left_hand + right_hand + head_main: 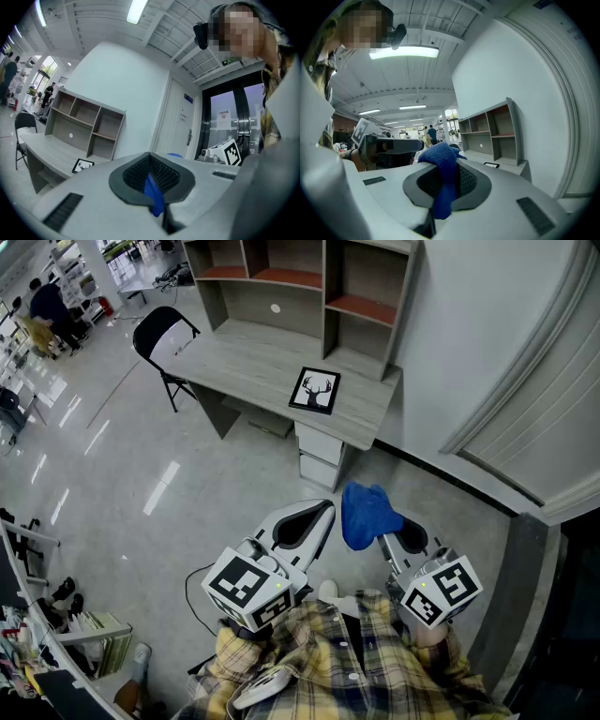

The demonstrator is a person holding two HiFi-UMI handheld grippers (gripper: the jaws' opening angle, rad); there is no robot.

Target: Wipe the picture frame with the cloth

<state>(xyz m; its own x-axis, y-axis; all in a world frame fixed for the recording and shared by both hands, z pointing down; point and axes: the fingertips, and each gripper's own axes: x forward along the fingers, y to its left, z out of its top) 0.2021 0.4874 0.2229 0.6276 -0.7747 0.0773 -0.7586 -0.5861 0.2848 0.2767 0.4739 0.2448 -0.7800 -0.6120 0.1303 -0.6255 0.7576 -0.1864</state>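
Approach step, I judge. The fingers of the right gripper (386,538) clench a crumpled blue cloth (364,512); those of the left gripper (314,517) are pressed together. The black rectangular picture frame with a stag print (315,390) lies flat on the grey worktop (239,357), well apart ahead. Next, the cloth must be carried to it.

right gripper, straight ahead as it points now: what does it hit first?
Probably the desk, near the picture frame; only floor lies between. Height unclear.
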